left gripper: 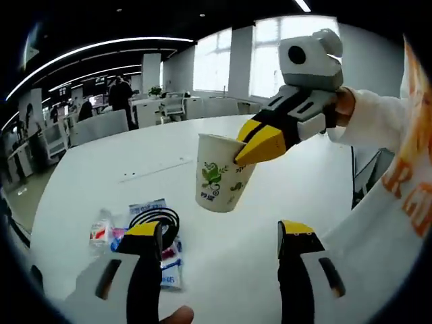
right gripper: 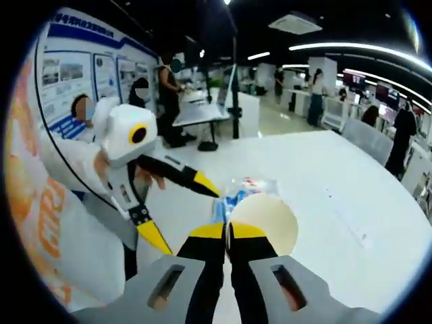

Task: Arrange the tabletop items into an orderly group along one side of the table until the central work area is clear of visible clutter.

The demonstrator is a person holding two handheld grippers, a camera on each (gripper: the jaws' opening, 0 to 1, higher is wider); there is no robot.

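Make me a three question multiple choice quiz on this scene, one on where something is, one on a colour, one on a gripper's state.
1. Where is the white paper cup with green print?
A. Lying on the table
B. Held above the white round table, its rim pinched by the right gripper
C. Between the left gripper's jaws

2. What colour are the jaw tips of the left gripper?
A. Yellow
B. Red
C. Blue

3. How do the left gripper's jaws stand?
A. Shut on the cup
B. Shut on nothing
C. Open

Answers: 1 B, the cup hangs clear of the tabletop from the right gripper; 2 A, both tips show yellow; 3 C, a wide gap separates them.
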